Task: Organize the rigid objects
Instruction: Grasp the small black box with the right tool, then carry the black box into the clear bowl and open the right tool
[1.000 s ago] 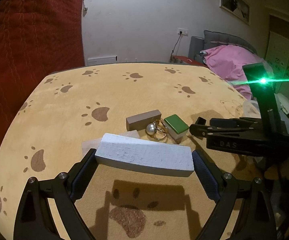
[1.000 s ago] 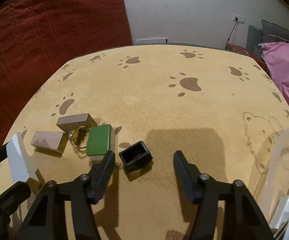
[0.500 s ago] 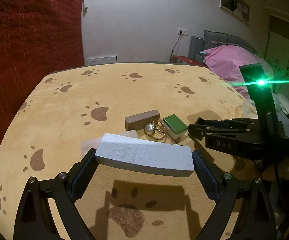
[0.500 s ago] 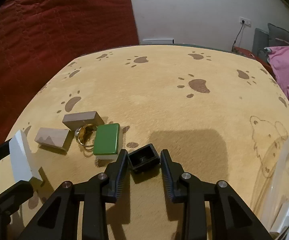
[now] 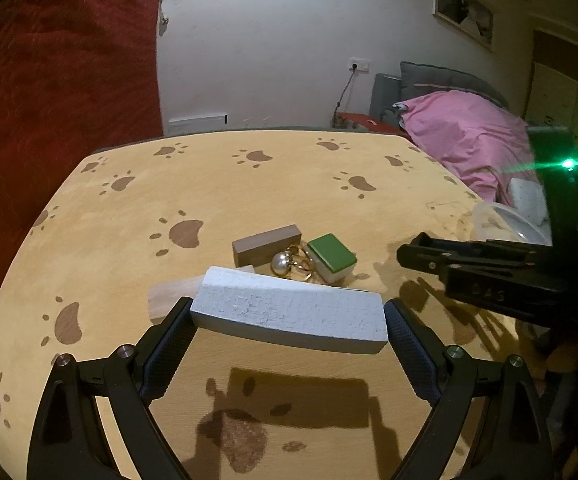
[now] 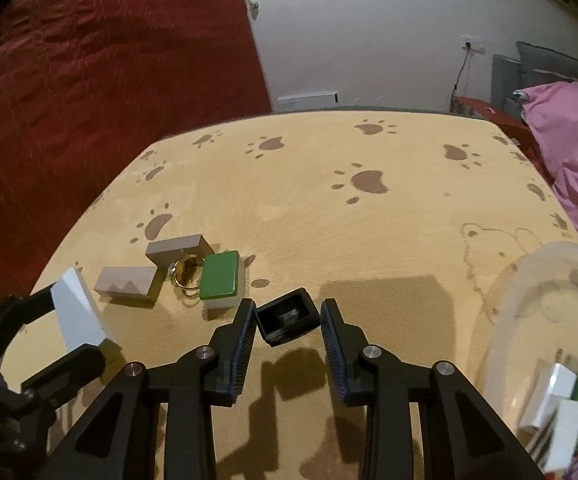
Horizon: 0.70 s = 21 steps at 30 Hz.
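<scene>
My left gripper (image 5: 289, 316) is shut on a long white foam block (image 5: 289, 314) and holds it above the table; it also shows in the right wrist view (image 6: 77, 310). My right gripper (image 6: 288, 320) is shut on a small black open box (image 6: 287, 316) and holds it lifted off the cloth. On the table lie a brown block (image 5: 267, 243), a pale wooden block (image 6: 127, 282), a gold pearl ring (image 5: 289, 264) and a green-topped tile (image 5: 332, 256).
The table carries a tan paw-print cloth (image 6: 369, 208). A clear plastic container (image 6: 545, 352) with several items inside stands at the right. A red curtain (image 6: 109, 80) hangs to the left and a pink blanket (image 5: 465, 136) lies at the far right.
My right gripper closed around the small black box and lifted it off the cloth. My left gripper kept hold of the white foam block and barely moved.
</scene>
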Each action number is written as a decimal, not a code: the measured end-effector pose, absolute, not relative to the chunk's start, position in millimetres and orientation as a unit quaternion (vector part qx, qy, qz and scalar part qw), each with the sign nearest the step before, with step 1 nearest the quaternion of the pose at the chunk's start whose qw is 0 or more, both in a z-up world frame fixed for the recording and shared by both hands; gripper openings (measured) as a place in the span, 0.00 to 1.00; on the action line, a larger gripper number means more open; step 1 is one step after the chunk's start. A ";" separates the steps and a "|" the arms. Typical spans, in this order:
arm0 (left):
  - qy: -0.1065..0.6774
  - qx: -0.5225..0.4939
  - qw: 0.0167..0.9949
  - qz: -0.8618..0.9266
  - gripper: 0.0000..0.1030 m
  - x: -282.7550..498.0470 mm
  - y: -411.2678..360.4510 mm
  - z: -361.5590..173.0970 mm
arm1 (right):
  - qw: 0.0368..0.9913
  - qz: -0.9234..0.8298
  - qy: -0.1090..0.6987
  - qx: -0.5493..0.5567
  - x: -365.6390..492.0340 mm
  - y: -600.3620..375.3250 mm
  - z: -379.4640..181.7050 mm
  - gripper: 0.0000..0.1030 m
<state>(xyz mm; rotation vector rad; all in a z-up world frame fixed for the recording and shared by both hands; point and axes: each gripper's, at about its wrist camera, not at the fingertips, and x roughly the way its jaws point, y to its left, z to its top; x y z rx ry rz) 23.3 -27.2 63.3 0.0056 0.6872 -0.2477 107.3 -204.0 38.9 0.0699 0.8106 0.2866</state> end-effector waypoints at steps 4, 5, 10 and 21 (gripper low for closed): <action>0.335 0.007 0.933 -0.128 0.90 21.4 -34.7 65.5 | 0.914 0.130 0.382 0.045 98.4 -215.7 47.7 0.35; 0.335 0.008 0.933 -0.129 0.90 21.2 -36.7 65.9 | 0.915 0.128 0.379 0.047 96.4 -218.7 49.3 0.35; 0.335 0.011 0.932 -0.137 0.90 20.1 -45.3 68.1 | 0.920 0.107 0.370 0.069 83.4 -239.9 54.8 0.35; 0.333 0.019 0.931 -0.150 0.90 15.4 -60.6 73.3 | 0.930 0.051 0.352 0.092 58.4 -286.5 59.3 0.35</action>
